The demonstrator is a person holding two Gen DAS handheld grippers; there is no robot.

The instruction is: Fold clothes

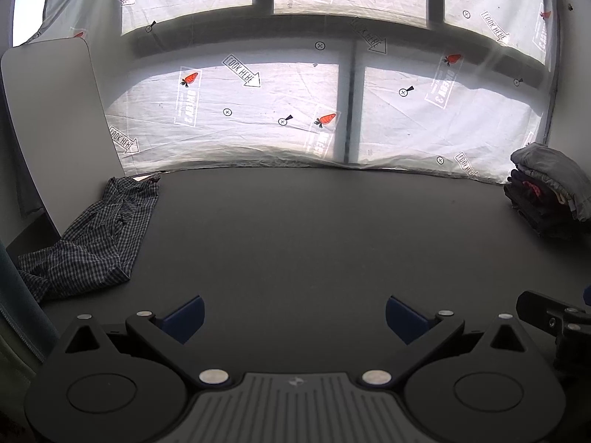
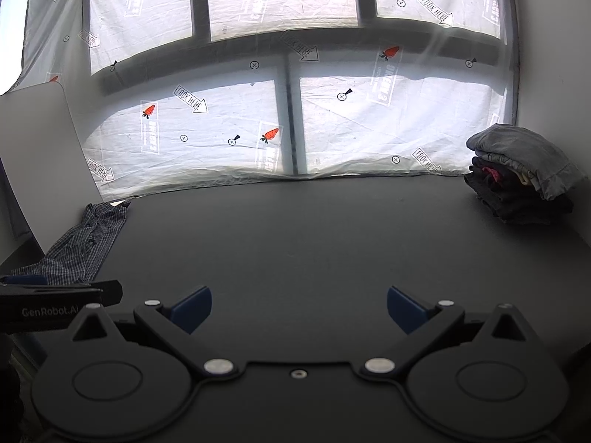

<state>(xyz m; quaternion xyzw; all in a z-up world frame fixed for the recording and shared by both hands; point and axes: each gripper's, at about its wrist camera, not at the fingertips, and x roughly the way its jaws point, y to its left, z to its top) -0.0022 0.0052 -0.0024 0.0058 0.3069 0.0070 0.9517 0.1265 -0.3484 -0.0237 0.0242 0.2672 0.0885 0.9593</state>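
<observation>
Right now our fingers stand wide on both sides, with nothing between them. The left gripper (image 1: 293, 315) shows its blue pads (image 1: 184, 317) spread far apart over bare table (image 1: 314, 240), and the right gripper (image 2: 299, 310) hangs the same way, jaws gaping and empty. In the right view we catch the left tool's black body just beside us at the left edge; in the left view a bit of the right tool sits at the far right.

Moving outward, the work surface ahead of us is dark and flat. The checked shirt (image 1: 92, 240) lies crumpled at the table's left edge, against a tilted white board (image 1: 51, 118), well apart from both sets of fingers. At the far right corner sits a stack (image 2: 521, 177) of folded clothes, a grey piece on top. Behind the table hangs a white printed sheet (image 1: 240, 110) across the windows.

We judge the next step to be fetching the shirt and spreading it in the middle. Several things could go wrong. The shirt is bunched, so a pinch may catch several layers at once and drag it over in a knot. Part of it seems to droop past the table's edge, so a weak grip could let it slide off. Reaching left with both tools, so near each other, risks knocking them together.
</observation>
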